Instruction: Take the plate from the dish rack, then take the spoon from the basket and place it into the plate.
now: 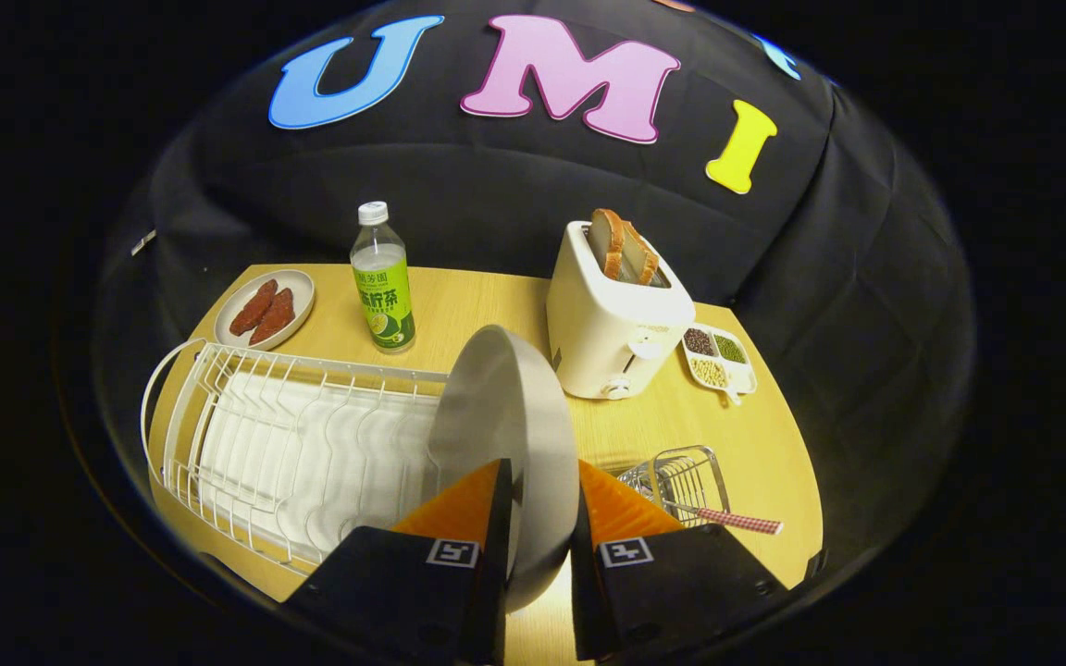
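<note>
A pale grey plate (pixel 505 416) stands on edge between my fingers, lifted over the right end of the white wire dish rack (pixel 292 435). My gripper (pixel 540 486) is shut on the plate's rim, one finger on each face. To the right of the fingers a small wire basket (pixel 676 481) sits on the wooden table, and a spoon with a red checked handle (pixel 741 521) leans out of it toward the table's right edge.
Beyond the plate stands a white toaster (pixel 612 333) with bread slices in it. A green-labelled bottle (pixel 383 282), a small plate of reddish food (pixel 265 308) and a divided dish of beans (pixel 718 359) sit further back on the table (pixel 477 305).
</note>
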Demonstrator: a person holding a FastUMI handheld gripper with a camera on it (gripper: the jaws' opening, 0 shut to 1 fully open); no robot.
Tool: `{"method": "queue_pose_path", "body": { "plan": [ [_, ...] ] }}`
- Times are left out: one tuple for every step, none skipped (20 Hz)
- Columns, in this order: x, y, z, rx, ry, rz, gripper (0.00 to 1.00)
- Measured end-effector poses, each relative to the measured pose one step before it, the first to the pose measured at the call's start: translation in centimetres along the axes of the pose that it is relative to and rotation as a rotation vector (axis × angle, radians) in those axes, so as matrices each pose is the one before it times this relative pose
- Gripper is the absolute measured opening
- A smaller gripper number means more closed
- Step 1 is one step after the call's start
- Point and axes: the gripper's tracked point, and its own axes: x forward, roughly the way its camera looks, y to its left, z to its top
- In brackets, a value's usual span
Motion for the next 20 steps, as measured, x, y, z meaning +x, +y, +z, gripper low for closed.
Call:
{"method": "queue_pose_path", "body": {
  "plan": [
    [0.139, 0.003, 0.435, -0.01175, -0.00521, -0.00937, 0.31],
    [-0.261, -0.008, 0.752, -0.01245, -0.01889, -0.00972, 0.31],
    [-0.451, 0.165, 0.904, -0.0161, -0.01953, -0.00511, 0.3],
    [-0.22, -0.03, 0.9, -0.0243, -0.02243, -0.01329, 0.29],
    [-0.3, 0.087, 0.971, -0.02685, -0.0288, -0.00907, 0.27],
    [-0.021, 0.107, 0.524, -0.03213, -0.01867, -0.00831, 0.28],
    [-0.165, 0.107, 0.134, -0.02416, -0.0062, -0.00725, 0.26],
    [-0.108, 0.099, 0.047, -0.01033, -0.00842, -0.00653, 0.26],
    [0.078, 0.017, 0.038, -0.01214, -0.01086, -0.00707, 0.26],
    [0.168, -0.023, 0.275, -0.01966, -0.01351, -0.01109, 0.26],
    [-0.022, 0.04, 0.469, -0.02943, -0.02025, -0.01364, 0.26],
    [0.071, -0.009, 0.564, -0.02932, -0.017, -0.01714, 0.26],
    [-0.063, 0.051, 0.655, -0.02646, -0.01786, -0.01249, 0.26],
    [0.066, 0.02, 0.83, -0.02926, -0.0179, -0.01481, 0.26],
    [-0.091, -0.135, 0.881, -0.0228, -0.01862, -0.01442, 0.26],
    [0.008, 0.057, 1.0, -0.01697, -0.01963, -0.00809, 0.26],
    [-0.093, -0.233, 0.946, -0.00941, -0.01731, -0.00929, 0.26],
    [-0.086, -0.415, 0.713, 0.00688, -0.01504, -0.0032, 0.26],
    [-0.209, -0.637, 0.509, 0.01201, -0.01416, -0.00704, 0.26],
    [-0.183, -0.765, 0.429, 0.02052, -0.01274, -0.00399, 0.26]
  ]
}}
